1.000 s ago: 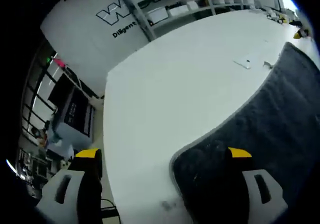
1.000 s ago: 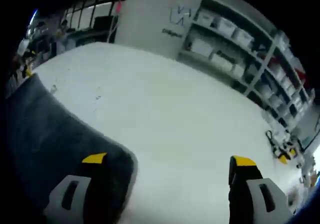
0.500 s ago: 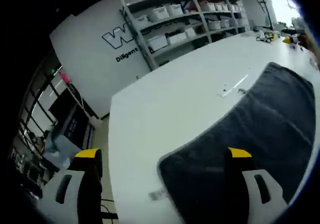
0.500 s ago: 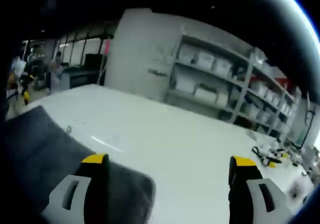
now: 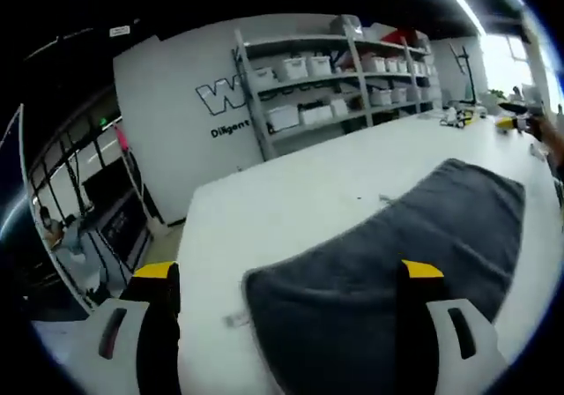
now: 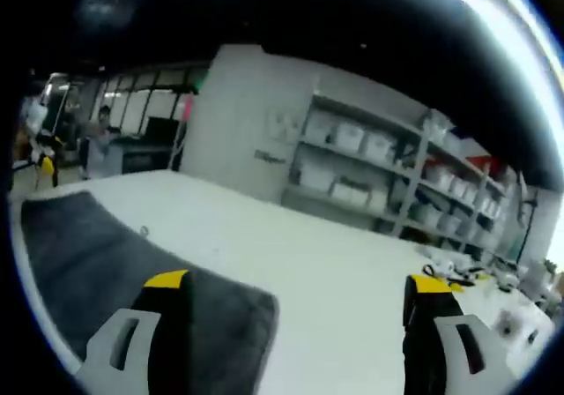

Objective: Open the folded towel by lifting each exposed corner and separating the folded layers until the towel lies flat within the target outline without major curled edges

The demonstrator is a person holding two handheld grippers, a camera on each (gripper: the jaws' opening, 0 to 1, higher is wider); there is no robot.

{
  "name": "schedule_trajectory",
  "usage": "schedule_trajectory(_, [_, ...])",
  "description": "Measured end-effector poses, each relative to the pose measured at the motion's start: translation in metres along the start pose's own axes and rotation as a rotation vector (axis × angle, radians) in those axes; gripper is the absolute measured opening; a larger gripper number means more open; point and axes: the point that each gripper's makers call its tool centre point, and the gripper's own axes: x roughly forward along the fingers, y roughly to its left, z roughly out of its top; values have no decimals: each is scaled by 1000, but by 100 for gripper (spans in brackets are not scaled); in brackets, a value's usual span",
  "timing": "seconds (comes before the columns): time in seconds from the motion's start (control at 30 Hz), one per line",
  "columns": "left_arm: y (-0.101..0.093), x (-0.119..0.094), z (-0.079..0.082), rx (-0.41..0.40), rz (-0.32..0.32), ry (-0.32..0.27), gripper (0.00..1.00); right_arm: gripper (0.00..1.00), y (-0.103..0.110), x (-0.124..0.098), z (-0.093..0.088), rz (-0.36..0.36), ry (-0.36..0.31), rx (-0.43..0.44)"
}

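Left gripper (image 5: 286, 276) jaws spread wide, gripping nothing, raised above one dark grey towel (image 5: 397, 254) spread on one white table (image 5: 291, 192), right gripper (image 6: 295, 285) likewise wide and bare over the towel's corner, one shelving rack (image 5: 335, 78) beyond the table

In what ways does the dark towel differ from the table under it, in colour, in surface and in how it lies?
The towel is dark grey, while the table is white. The towel looks soft and fuzzy; the table looks smooth and hard. The towel has rounded corners and lies spread over one part only; the table reaches well beyond it on the far side. Both lie flat and low before the shelves.
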Motion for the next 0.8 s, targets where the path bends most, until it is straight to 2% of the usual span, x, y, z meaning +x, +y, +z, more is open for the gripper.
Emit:
schedule_trajectory(0.07, [1,-11,1,5,9,-21,100,100,2,-13,1,-3,-4,-3])
schedule_trajectory(0.3, [-11,-43,-1,4,-35,-62,100,100,20,-49,3,39,-19,45])
schedule_trajectory(0.43, [-17,-62,5,-19,-57,-105,100,100,22,-60,-5,41,-10,60])
schedule_trajectory(0.57, [-20,-75,3,-5,-53,-117,100,100,31,-71,-8,57,-39,46])
schedule_trajectory(0.67, [-30,-86,7,-60,-86,-179,100,100,38,-78,-10,65,-42,38])
schedule_trajectory(0.8, [-40,-91,-11,-6,-77,-129,100,100,46,-91,-12,87,-37,45])
